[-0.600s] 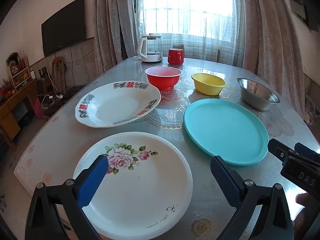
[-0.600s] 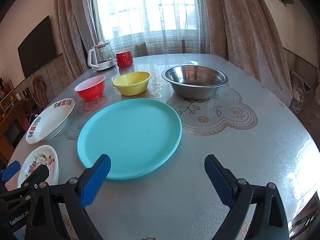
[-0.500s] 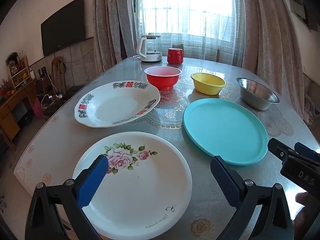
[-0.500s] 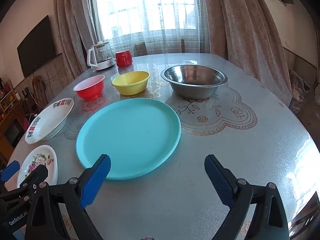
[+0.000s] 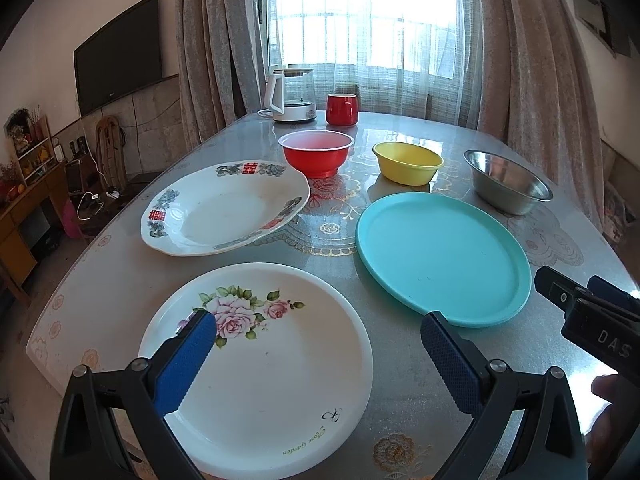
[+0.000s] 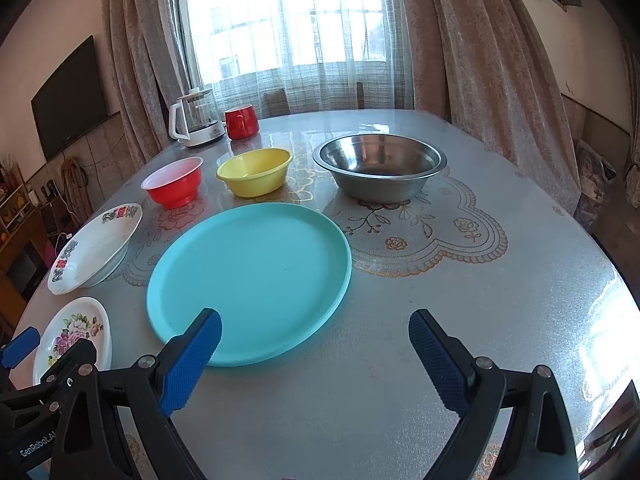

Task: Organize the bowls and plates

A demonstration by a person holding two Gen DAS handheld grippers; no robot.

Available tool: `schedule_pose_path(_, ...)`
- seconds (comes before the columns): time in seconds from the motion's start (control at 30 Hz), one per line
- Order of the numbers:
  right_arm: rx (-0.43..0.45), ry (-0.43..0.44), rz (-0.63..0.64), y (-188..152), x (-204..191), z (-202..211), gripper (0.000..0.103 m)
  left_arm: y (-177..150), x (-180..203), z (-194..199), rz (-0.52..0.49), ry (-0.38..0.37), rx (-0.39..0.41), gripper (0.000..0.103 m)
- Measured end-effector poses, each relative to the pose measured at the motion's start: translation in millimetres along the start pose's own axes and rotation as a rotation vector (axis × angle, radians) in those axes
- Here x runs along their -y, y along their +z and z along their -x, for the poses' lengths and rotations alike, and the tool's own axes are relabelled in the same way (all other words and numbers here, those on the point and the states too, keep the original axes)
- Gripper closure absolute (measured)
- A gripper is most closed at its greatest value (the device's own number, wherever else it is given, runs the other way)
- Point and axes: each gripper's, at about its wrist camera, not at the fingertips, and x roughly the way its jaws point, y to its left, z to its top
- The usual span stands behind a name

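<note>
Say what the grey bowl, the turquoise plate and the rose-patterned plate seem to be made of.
Round grey bowl: metal, probably stainless steel, with mirror-like reflections inside. Flat turquoise plate: likely plastic, uniformly matte. White rose-patterned plate: glazed ceramic or melamine, glossy with a printed decal.

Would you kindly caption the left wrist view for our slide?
Open left gripper poised over a rose-print plate, beside a teal plate, with three bowls behind.

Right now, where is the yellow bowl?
In both wrist views the yellow bowl sits on the far half of the table, between the red bowl on its left and the steel bowl on its right, just behind the turquoise plate.
</note>
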Motion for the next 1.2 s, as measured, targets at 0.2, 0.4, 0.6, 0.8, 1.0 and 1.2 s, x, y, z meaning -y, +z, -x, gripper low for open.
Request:
schedule_pose_path(0.2, -0.006, -0.006, 0.005, 0, 1, 1, 0.007, 1, 2, 1, -0.008, -0.008, 0.000, 0.000)
schedule_pose_path(0.4, 0.004, -0.003, 0.000, -1, 2, 3, 0.007, 1, 5, 1, -0.018, -0.009, 0.000, 0.000)
schedule_pose_path(0.6, 0.042, 0.012, -0.016, 1, 6, 6, 0.007, 3, 6, 3, -0.029, -0.007, 0.008, 0.000)
schedule_pose_path(0.8, 0.028, -0.001, -0.008, 2, 7, 6, 0.007, 4, 8, 2, -0.041, -0.009, 0.005, 0.000)
schedule_pose_path(1.0, 0.017, -0.011, -0.005, 3, 10, 4, 0.007, 4, 11, 1, -0.053, -0.011, 0.004, 0.000)
schedule_pose_path(1.2, -0.005, -0.013, -0.004, 5, 14, -2, 0.007, 9, 13, -4, -0.068, -0.019, -0.011, 0.000)
